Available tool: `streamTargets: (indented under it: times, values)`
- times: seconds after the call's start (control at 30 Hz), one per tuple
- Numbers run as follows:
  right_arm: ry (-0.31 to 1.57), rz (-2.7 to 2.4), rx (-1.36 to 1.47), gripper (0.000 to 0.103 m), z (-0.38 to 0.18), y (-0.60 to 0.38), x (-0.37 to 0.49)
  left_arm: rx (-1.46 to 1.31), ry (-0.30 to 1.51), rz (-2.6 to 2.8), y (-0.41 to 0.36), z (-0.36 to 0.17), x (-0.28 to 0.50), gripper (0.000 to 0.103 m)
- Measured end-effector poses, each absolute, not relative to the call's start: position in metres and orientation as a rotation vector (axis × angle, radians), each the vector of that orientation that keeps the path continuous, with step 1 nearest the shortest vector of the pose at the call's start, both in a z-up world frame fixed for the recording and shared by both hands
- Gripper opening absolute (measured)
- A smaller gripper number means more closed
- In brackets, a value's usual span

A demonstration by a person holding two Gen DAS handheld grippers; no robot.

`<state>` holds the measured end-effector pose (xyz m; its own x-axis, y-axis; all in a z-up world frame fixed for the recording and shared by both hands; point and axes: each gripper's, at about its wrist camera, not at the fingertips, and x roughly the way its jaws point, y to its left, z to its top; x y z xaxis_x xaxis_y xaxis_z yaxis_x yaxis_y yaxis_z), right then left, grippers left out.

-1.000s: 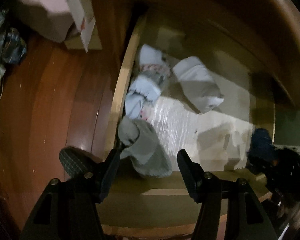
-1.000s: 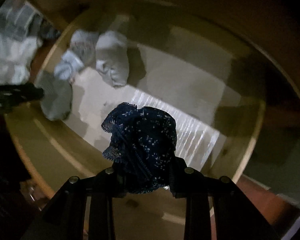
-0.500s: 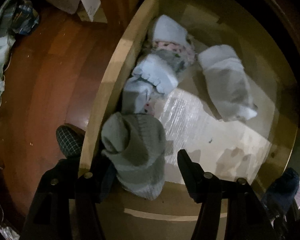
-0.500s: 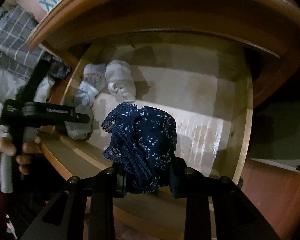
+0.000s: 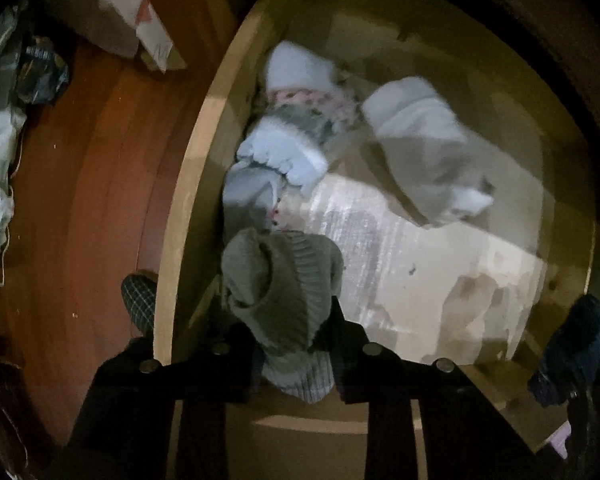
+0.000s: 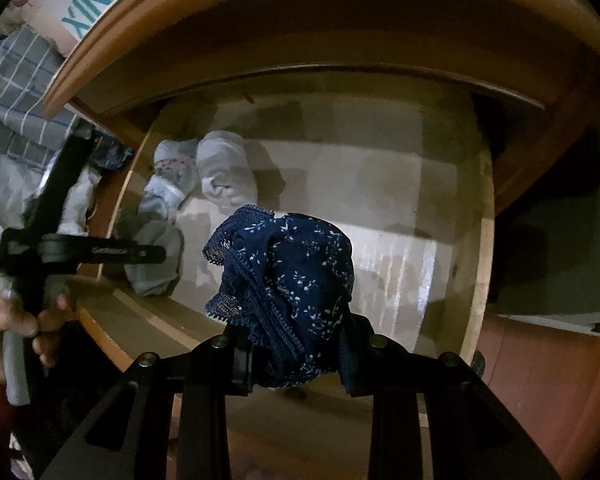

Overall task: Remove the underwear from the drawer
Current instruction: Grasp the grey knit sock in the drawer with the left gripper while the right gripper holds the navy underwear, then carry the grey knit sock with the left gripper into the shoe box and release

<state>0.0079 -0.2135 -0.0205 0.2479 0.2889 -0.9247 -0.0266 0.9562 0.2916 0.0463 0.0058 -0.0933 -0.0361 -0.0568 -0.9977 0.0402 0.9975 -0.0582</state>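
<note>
The left hand-held gripper [image 5: 296,344] points down into the open drawer [image 5: 180,216], and its jaws are closing on a grey ribbed bundle [image 5: 280,288] that sits in the near left corner – the cloth already fills the gap between the fingers. Behind that bundle, along the left wall of the drawer, lies a heap of pale blue and pink-patterned underwear [image 5: 292,136], and just beside the heap rests a white rolled piece [image 5: 424,152]. The drawer bottom is lined with pale paper [image 5: 420,280]. The right hand-held gripper [image 6: 296,356] is pressed together on a navy underwear with small white flowers and a lace edge [image 6: 284,280], holding it above the front part of the drawer. In the right wrist view a hand [image 6: 8,320] grips the handle of the left tool at the left side. The wooden floor [image 5: 80,200] lies to the left of the drawer – a checked slipper [image 5: 140,300] rests on it close to the drawer's side.
</note>
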Motion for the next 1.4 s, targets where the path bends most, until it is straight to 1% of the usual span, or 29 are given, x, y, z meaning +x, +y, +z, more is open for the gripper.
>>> streamTargets:
  times: [0.13, 0.3, 0.4, 0.87, 1.03, 1.23, 1.4]
  values:
    - [1.309, 0.185, 0.224, 0.028, -0.023, -0.215, 0.007, 0.014, 1.539, -0.104, 0.0, -0.069, 0.041, 0.027]
    - [1.317, 0.143, 0.211, 0.028, -0.026, -0.219, 0.003, 0.065, 1.402, -0.115, -0.004, -0.028, 0.03, 0.027]
    - [1.328, 0.105, 0.187, 0.028, -0.03, -0.22, 0.002, 0.072, 1.339, -0.112, 0.01, -0.012, 0.022, 0.027]
    - [1.359, 0.01, 0.143, 0.028, -0.036, -0.221, -0.008, 0.096, 1.138, -0.103, 0.034, 0.073, -0.001, 0.027]
    - [1.367, -0.004, 0.137, 0.028, -0.038, -0.222, -0.01, 0.105, 1.052, -0.107, 0.044, 0.119, -0.004, 0.027]
    - [1.384, -0.011, 0.143, 0.028, -0.042, -0.223, -0.011, 0.086, 0.947, -0.141, 0.053, 0.19, -0.001, 0.027]
    - [1.39, -0.014, 0.145, 0.028, -0.043, -0.224, -0.013, 0.105, 0.879, -0.175, 0.04, 0.233, 0.009, 0.027]
